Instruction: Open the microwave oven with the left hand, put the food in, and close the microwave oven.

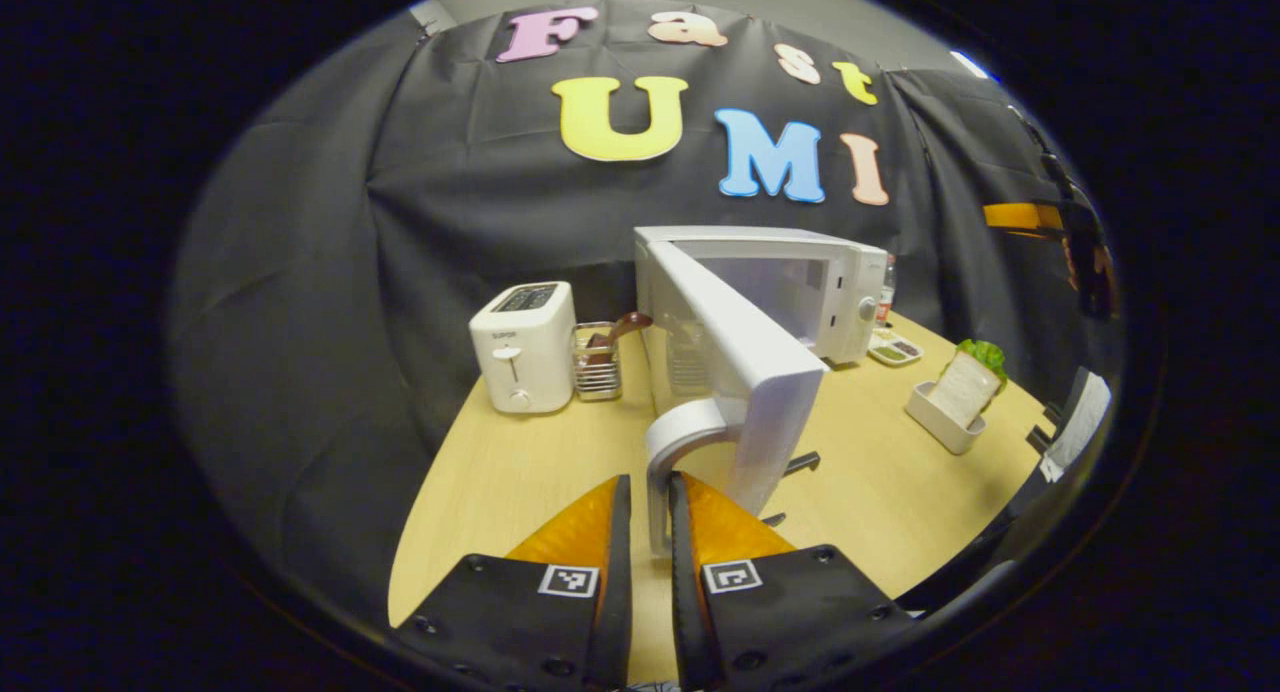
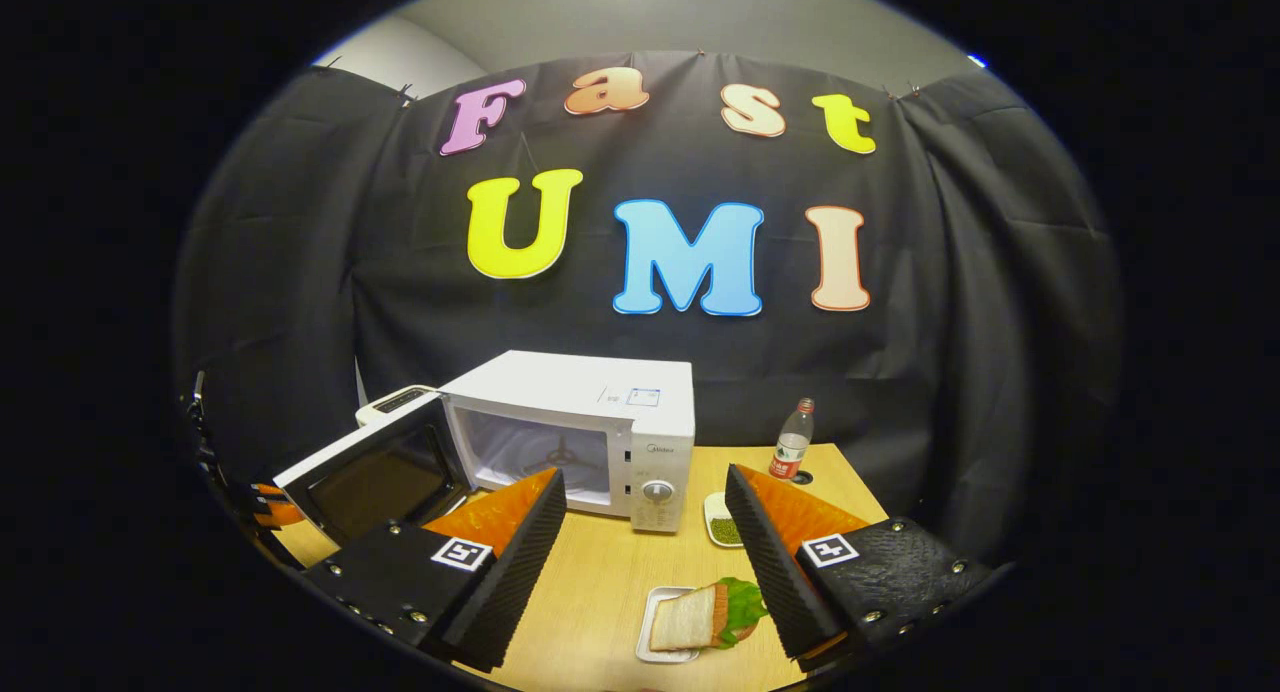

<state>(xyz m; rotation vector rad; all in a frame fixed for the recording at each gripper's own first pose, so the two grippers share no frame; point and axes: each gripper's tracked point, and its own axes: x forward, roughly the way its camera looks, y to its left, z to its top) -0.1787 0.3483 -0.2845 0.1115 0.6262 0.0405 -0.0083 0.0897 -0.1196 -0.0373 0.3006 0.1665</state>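
Two tools in play. My left tool [image 1: 650,517] is closed down on the door handle [image 1: 672,442], one finger pressing each side of the grey loop; the microwave door [image 1: 745,372] stands swung well out from the microwave [image 2: 585,427]. My right tool [image 2: 645,547] hangs wide open with nothing in it, above the tabletop [image 2: 600,582]. The sandwich [image 2: 705,617] lies in its white tray [image 2: 655,632] at 6 o'clock in the right gripper view, between and below my open fingers, well short of the cavity [image 2: 535,457].

Risks, as I judge them:
- Releasing the handle carelessly may let the door drift back across the opening while the food travels in.
- Pinching the sandwich alone may squash it or shed the lettuce; taking the tray rim may tip it.
- Bottle [image 2: 792,442] and small dish [image 2: 722,522] at 1 o'clock sit near my right-hand path; a wide swing could knock them.
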